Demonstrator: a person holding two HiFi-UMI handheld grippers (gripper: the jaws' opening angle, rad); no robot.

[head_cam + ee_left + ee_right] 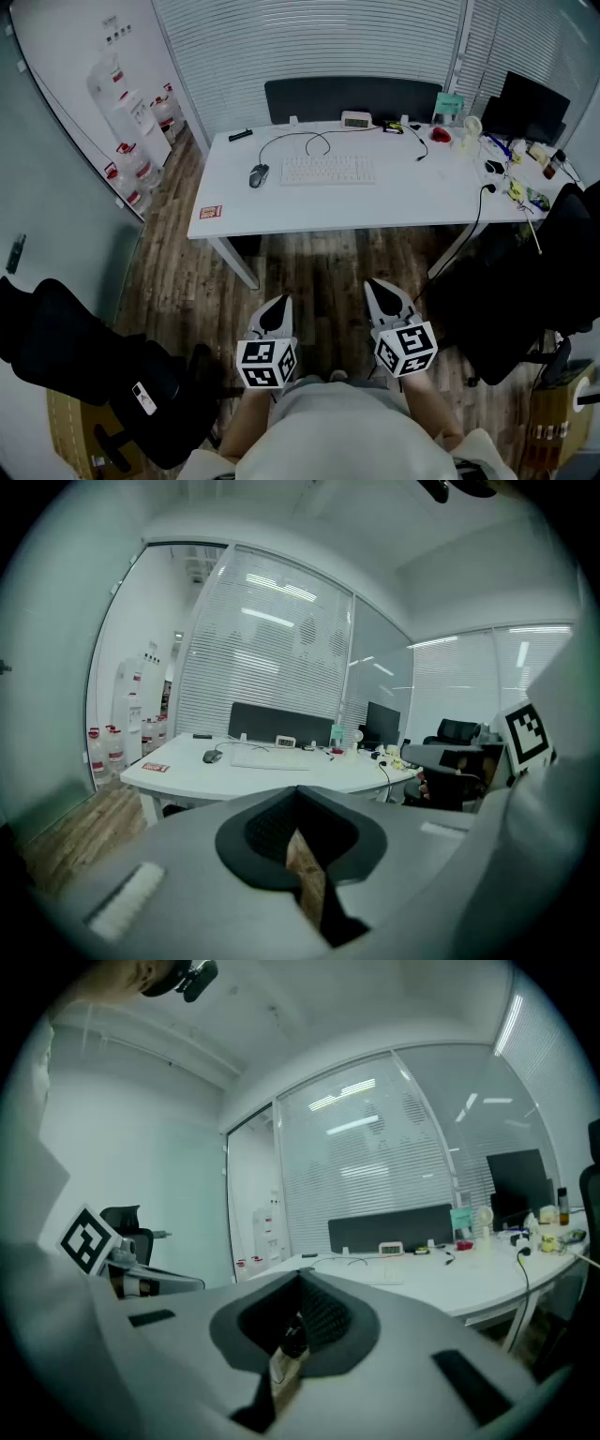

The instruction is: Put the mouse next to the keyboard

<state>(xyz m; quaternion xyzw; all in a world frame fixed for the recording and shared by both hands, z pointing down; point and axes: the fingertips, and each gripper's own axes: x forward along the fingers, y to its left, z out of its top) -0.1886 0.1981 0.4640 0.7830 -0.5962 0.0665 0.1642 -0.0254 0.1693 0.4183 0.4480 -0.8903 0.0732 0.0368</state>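
While the left gripper point(281, 303) and right gripper point(374, 285) hang clenched, empty, open floor point(319, 258) fronts the desk point(328, 212) edge.

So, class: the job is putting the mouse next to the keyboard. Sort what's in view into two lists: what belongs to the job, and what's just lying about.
Belongs to the job: mouse; keyboard; left gripper and right gripper, both shut and empty.

Just lying about: red card; small clock; monitor; water bottles; office chair.
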